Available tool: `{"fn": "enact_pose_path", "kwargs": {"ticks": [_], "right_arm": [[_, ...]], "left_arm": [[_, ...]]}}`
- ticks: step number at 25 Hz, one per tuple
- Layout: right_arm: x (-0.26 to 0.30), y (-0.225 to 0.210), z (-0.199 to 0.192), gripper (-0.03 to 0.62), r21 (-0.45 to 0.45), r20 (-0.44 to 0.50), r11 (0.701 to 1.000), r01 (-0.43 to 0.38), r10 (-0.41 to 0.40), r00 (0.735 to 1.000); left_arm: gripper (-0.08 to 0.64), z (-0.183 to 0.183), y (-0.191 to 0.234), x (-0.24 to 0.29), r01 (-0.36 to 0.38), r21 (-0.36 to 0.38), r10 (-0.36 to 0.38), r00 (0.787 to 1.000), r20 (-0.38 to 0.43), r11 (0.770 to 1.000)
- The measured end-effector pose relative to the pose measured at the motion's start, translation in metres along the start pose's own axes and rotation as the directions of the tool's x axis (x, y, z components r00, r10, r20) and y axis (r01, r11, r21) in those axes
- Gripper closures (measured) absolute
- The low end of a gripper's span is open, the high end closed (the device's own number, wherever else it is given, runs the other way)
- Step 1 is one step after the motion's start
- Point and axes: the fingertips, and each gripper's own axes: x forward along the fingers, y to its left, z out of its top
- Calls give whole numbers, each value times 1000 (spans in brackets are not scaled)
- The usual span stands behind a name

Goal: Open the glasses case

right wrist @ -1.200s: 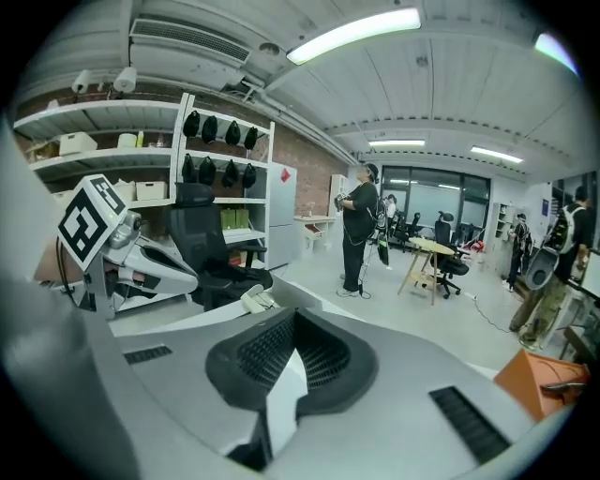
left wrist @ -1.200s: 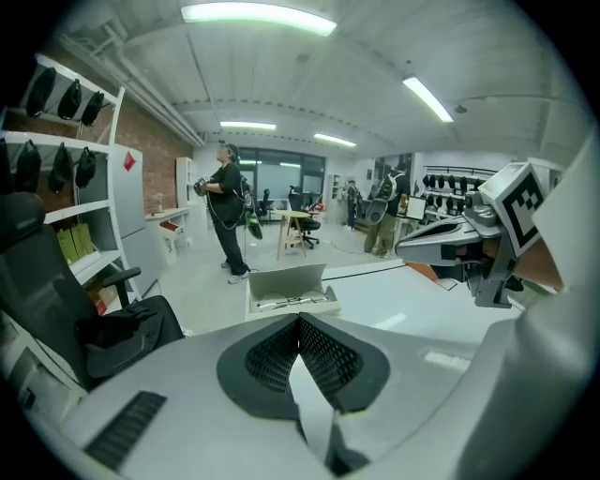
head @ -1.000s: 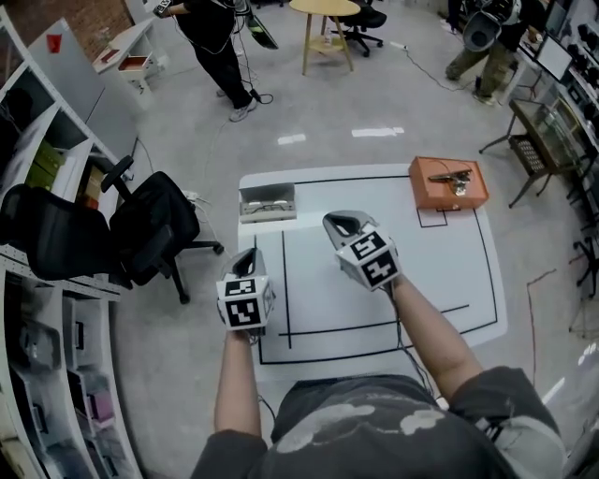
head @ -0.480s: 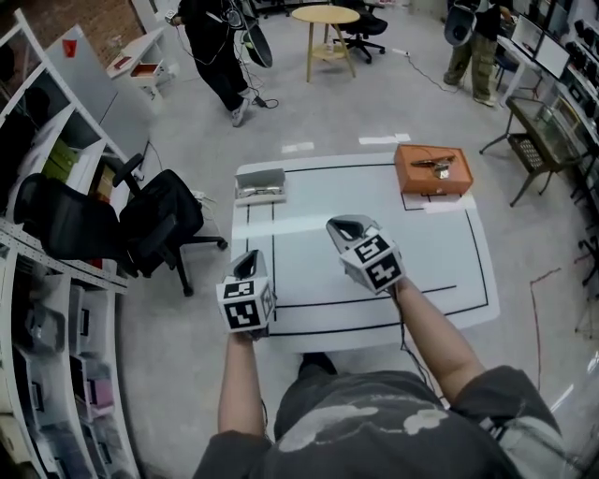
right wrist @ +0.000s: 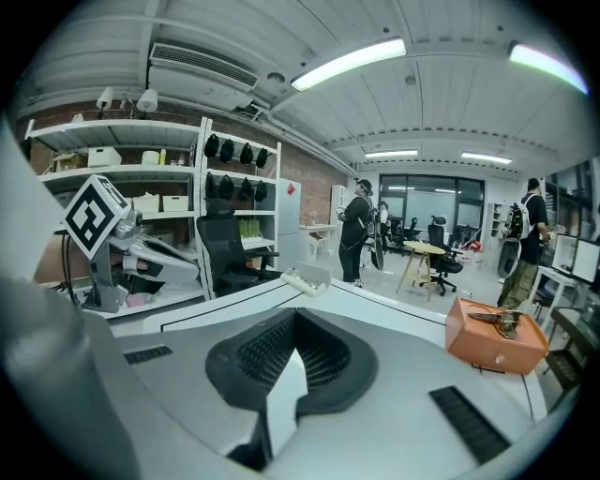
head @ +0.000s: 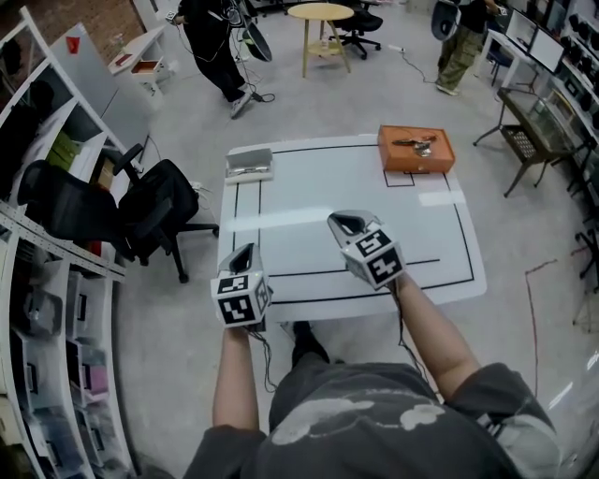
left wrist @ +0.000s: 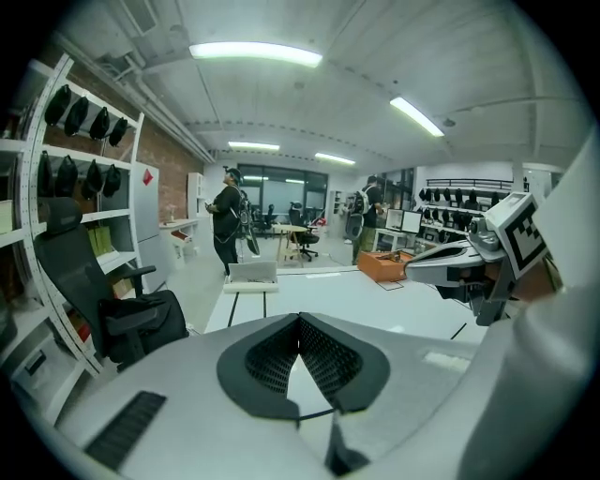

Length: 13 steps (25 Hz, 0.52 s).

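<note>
The glasses case (head: 248,163) is a grey case that looks open, lid upright, on the far left corner of the white table (head: 421,281). It also shows small in the left gripper view as the case (left wrist: 253,273) and in the right gripper view as the case (right wrist: 305,278). My left gripper (head: 245,254) hangs at the table's near left corner, far short of the case, jaws together and empty. My right gripper (head: 342,223) hovers over the middle of the table, also shut and empty. Close up, the left gripper (left wrist: 299,321) and the right gripper (right wrist: 295,314) hold nothing.
An orange box (head: 416,149) with a small metal object on top stands at the table's far right. A black office chair (head: 140,220) and shelving (head: 47,309) stand to the left. A round wooden table (head: 323,14) and standing people are on the floor beyond.
The view has pulled back from the table. Both grippers have drawn away from the case toward the near edge, and the left one now sits at the table's near left corner.
</note>
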Motion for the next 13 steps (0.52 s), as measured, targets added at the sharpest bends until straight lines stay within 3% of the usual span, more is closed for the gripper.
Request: {"fn": "enact_pose_path", "kwargs": {"ticks": [13], "right_arm": [[-64, 25, -27, 592, 40, 5, 999, 16, -16, 1000]], "left_arm": [[558, -28, -36, -63, -8, 8, 8, 1000, 15, 1000]]}}
